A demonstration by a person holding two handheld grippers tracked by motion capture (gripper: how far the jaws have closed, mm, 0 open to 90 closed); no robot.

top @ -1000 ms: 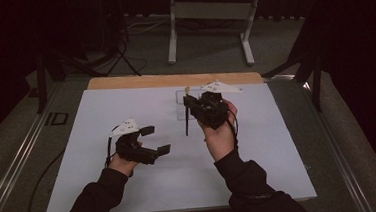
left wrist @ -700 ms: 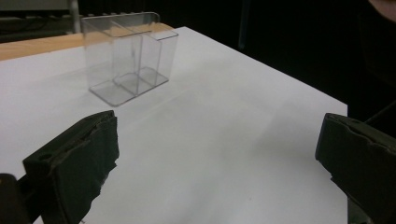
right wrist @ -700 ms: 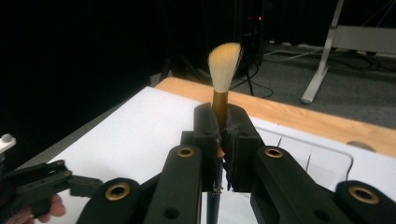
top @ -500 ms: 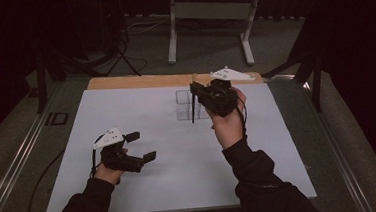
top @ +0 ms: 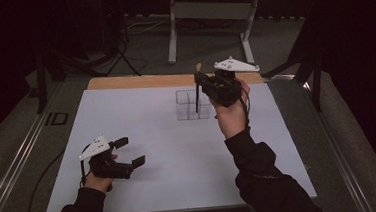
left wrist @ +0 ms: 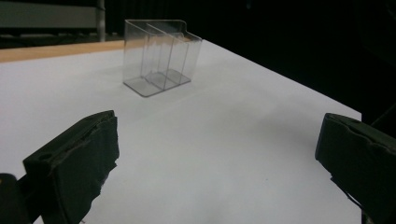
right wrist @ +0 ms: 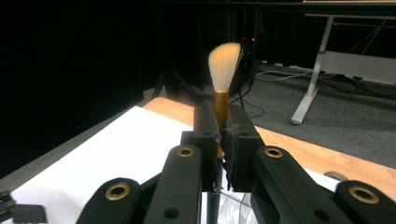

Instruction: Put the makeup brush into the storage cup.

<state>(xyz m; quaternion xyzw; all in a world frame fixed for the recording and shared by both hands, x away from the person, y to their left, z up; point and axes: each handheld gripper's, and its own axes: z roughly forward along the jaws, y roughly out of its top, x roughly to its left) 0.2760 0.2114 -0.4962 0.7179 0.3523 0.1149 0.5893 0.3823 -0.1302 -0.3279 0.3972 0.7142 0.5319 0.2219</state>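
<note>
Right tongs point(top: 200, 81) raised above the far middle of the desk point(top: 143, 134), clenched on a makeup brush point(right wrist: 222, 88) at its gold ferrule. Brush held upright: pale bristles on top, dark handle point(top: 196, 99) hanging straight down over the clear acrylic organizer point(top: 192, 104); cannot tell whether the handle tip is inside a compartment or just above it. Right hand point(top: 230, 114) wrapped around the tool body from below, forearm rising steeply from the near edge, wrist bent toward the organizer.

Left tongs point(top: 131, 151) low over the near left part of the desk, released, jaws spread wide with nothing between them, aimed level across the white surface toward the organizer point(left wrist: 159, 56), well apart from it. Left hand point(top: 100, 174) gripping from beneath, forearm lying flat near the desk's front edge.
</note>
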